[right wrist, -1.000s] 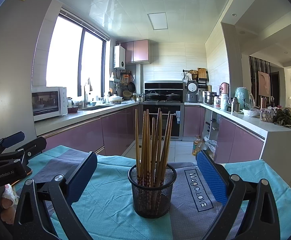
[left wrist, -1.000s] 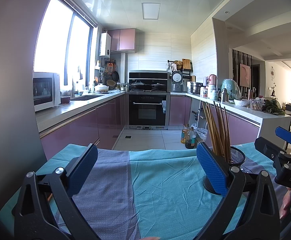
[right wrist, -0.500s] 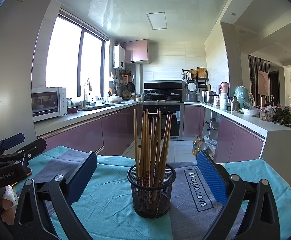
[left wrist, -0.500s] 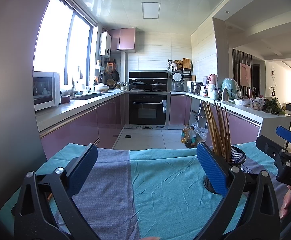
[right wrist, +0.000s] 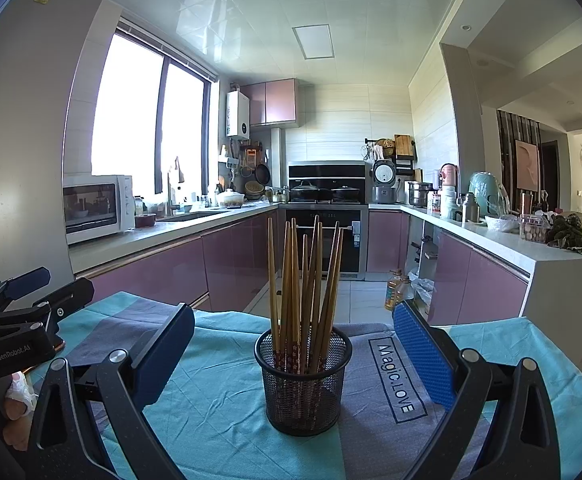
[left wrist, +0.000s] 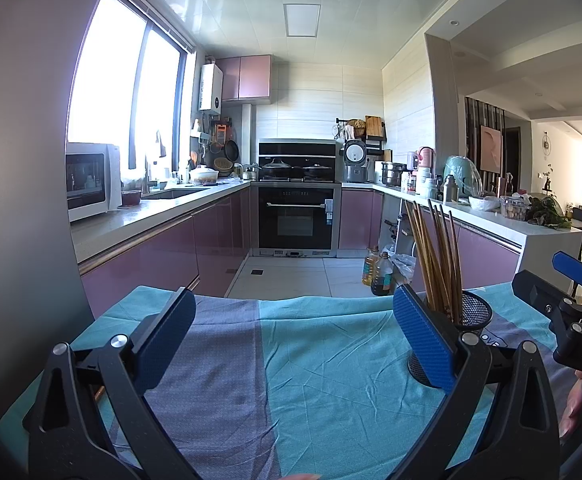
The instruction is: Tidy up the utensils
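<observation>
The wooden chopsticks stood bunched upright in a black mesh holder at the lower centre of the right wrist frame, on the teal-and-grey cloth covering the worktop. The right gripper had its jaws spread wide and held nothing, the holder sitting between and just beyond its blue pads. The left gripper was likewise released and empty over bare cloth, the holder half hidden behind its right finger at the lower right of that frame. The sticks looked light, stiff and smooth, likely to slip or fan apart, so I judged a grip across the upper shafts safest; the light holder could tip if a stick dragged sideways. The cloth's far edge lay close behind the holder, while open room stretched across the lower left.
</observation>
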Action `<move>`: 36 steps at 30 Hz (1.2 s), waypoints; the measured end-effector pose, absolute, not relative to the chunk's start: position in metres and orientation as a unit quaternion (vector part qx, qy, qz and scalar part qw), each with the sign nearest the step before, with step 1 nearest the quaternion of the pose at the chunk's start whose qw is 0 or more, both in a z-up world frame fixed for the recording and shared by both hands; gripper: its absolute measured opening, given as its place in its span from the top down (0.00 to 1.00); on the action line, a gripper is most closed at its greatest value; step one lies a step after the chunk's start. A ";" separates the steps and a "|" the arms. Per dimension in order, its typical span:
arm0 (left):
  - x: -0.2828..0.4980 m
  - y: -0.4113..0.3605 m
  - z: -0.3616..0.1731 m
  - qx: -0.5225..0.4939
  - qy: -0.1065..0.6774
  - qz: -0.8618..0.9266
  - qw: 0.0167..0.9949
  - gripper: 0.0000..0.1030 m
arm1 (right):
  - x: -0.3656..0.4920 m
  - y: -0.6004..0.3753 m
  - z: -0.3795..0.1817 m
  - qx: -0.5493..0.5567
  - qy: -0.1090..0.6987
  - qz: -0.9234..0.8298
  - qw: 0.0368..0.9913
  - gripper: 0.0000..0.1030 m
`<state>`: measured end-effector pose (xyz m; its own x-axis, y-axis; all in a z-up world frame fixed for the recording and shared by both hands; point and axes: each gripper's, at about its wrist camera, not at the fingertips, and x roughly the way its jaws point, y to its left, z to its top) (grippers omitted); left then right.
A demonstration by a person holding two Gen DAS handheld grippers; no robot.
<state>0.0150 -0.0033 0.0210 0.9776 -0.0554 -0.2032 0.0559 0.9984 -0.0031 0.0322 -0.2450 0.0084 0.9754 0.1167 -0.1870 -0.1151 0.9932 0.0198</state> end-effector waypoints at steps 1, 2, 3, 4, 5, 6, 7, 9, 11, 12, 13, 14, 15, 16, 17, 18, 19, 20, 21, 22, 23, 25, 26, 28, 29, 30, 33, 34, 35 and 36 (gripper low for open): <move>0.015 -0.003 0.021 0.001 0.102 -0.028 0.994 0.06 | 0.033 -0.245 0.009 0.004 0.094 0.058 0.994 0.06; 0.015 -0.003 0.020 0.001 0.102 -0.028 0.994 0.06 | 0.032 -0.245 0.009 0.004 0.094 0.059 0.994 0.06; 0.014 -0.004 0.019 0.001 0.103 -0.028 0.994 0.06 | 0.032 -0.245 0.009 0.004 0.094 0.059 0.994 0.06; 0.013 -0.004 0.019 0.002 0.102 -0.027 0.994 0.05 | 0.032 -0.245 0.009 0.004 0.094 0.058 0.994 0.06; 0.014 -0.004 0.020 0.001 0.102 -0.028 0.994 0.06 | 0.032 -0.245 0.009 0.004 0.094 0.059 0.994 0.06; 0.014 -0.003 0.020 0.000 0.102 -0.028 0.994 0.06 | 0.032 -0.245 0.009 0.005 0.094 0.059 0.994 0.06; 0.014 -0.003 0.020 0.001 0.102 -0.028 0.994 0.05 | 0.032 -0.245 0.009 0.005 0.094 0.059 0.994 0.06; 0.014 -0.004 0.020 0.001 0.102 -0.028 0.994 0.06 | 0.032 -0.245 0.010 0.005 0.093 0.059 0.994 0.06; 0.014 -0.004 0.019 0.000 0.102 -0.028 0.994 0.06 | 0.032 -0.246 0.010 0.004 0.093 0.059 0.994 0.06; 0.013 -0.004 0.019 0.001 0.102 -0.028 0.994 0.06 | 0.033 -0.245 0.010 0.004 0.093 0.059 0.994 0.06; 0.014 -0.004 0.019 0.002 0.102 -0.027 0.994 0.06 | 0.033 -0.245 0.010 0.005 0.093 0.060 0.994 0.06; 0.014 -0.004 0.019 0.001 0.102 -0.027 0.994 0.06 | 0.033 -0.245 0.011 0.005 0.093 0.060 0.994 0.06; 0.014 -0.004 0.019 0.001 0.102 -0.028 0.994 0.06 | 0.032 -0.245 0.011 0.005 0.093 0.060 0.994 0.06; 0.014 -0.004 0.019 0.001 0.103 -0.028 0.994 0.06 | 0.033 -0.245 0.010 0.004 0.093 0.059 0.994 0.06; 0.014 -0.004 0.019 0.001 0.103 -0.027 0.994 0.06 | 0.033 -0.245 0.011 0.005 0.093 0.060 0.994 0.06; 0.014 -0.004 0.019 0.001 0.103 -0.027 0.994 0.05 | 0.033 -0.245 0.010 0.005 0.093 0.060 0.994 0.06; 0.014 -0.004 0.020 0.001 0.102 -0.028 0.994 0.06 | 0.033 -0.245 0.010 0.004 0.093 0.059 0.994 0.06; 0.014 -0.004 0.019 0.001 0.103 -0.028 0.994 0.06 | 0.032 -0.245 0.010 0.004 0.093 0.059 0.994 0.06; 0.013 -0.005 0.019 0.001 0.103 -0.028 0.994 0.06 | 0.033 -0.245 0.011 0.004 0.093 0.059 0.994 0.06; 0.014 -0.003 0.019 0.001 0.103 -0.028 0.994 0.06 | 0.033 -0.245 0.011 0.004 0.093 0.059 0.994 0.06; 0.014 -0.003 0.019 0.001 0.103 -0.029 0.994 0.05 | 0.033 -0.245 0.011 0.004 0.094 0.059 0.994 0.06; 0.013 -0.004 0.018 0.001 0.103 -0.028 0.994 0.06 | 0.033 -0.245 0.011 0.005 0.095 0.059 0.994 0.06; 0.013 -0.004 0.018 0.000 0.104 -0.029 0.994 0.06 | 0.033 -0.245 0.011 0.005 0.095 0.059 0.994 0.06; 0.013 -0.004 0.018 0.001 0.103 -0.028 0.994 0.06 | 0.033 -0.244 0.011 0.005 0.094 0.059 0.994 0.06; 0.013 -0.004 0.018 0.001 0.103 -0.028 0.994 0.06 | 0.033 -0.244 0.011 0.005 0.094 0.059 0.994 0.06; 0.013 -0.004 0.017 0.000 0.103 -0.029 0.994 0.06 | 0.033 -0.244 0.011 0.005 0.095 0.059 0.994 0.06; 0.013 -0.004 0.018 0.001 0.103 -0.028 0.994 0.05 | 0.033 -0.245 0.011 0.005 0.095 0.059 0.994 0.06; 0.013 -0.004 0.018 0.001 0.103 -0.028 0.994 0.06 | 0.033 -0.245 0.011 0.005 0.095 0.059 0.994 0.06; 0.013 -0.004 0.018 0.001 0.103 -0.028 0.994 0.06 | 0.033 -0.245 0.011 0.005 0.095 0.059 0.994 0.06; 0.013 -0.004 0.018 0.000 0.103 -0.028 0.994 0.06 | 0.033 -0.245 0.011 0.005 0.095 0.058 0.994 0.06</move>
